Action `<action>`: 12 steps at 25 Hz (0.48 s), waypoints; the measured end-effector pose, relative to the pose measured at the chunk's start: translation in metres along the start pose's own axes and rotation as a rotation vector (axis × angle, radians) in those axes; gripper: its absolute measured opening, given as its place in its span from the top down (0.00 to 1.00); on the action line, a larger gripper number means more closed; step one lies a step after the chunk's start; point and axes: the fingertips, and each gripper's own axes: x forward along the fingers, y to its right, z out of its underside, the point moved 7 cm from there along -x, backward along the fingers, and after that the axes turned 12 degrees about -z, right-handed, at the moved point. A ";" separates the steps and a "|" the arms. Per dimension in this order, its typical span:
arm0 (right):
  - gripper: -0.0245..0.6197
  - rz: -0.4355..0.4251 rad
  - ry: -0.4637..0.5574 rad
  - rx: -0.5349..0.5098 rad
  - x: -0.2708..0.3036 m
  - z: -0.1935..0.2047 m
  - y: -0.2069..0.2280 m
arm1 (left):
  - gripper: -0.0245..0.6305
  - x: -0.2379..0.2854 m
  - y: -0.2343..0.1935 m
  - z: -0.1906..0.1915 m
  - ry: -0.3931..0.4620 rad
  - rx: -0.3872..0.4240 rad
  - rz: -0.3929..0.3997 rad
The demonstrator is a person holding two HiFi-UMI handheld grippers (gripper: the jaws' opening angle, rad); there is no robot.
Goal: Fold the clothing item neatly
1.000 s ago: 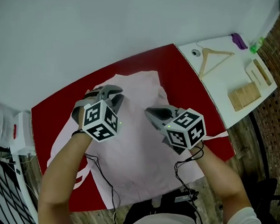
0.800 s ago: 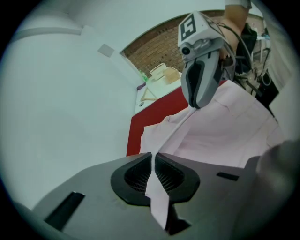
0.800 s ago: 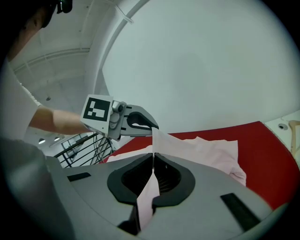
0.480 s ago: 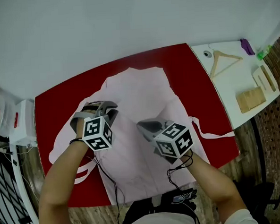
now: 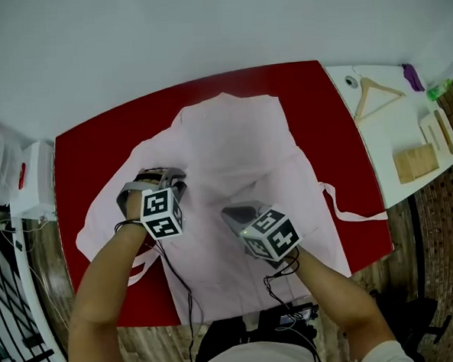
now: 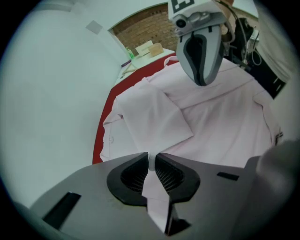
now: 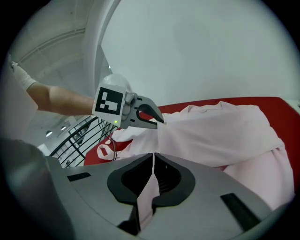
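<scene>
Mid-fold here: left gripper and right gripper both have jaws pinching the garment. Next I'd lay it flat on the table.

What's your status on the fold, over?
Left gripper shut on pink garment. Right gripper shut on it too. Garment on red table, fold unfinished. Nothing blocking.
</scene>
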 end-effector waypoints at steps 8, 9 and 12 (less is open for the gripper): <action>0.92 0.067 -0.099 -0.059 0.021 0.016 0.015 | 0.75 0.019 0.007 0.024 -0.073 -0.073 0.027; 0.92 0.099 -0.101 -0.073 0.017 0.015 0.022 | 0.73 0.019 0.007 0.028 -0.078 -0.083 0.035; 0.92 0.232 -0.102 -0.135 -0.009 0.006 0.055 | 0.71 0.014 0.004 0.036 -0.054 -0.169 0.051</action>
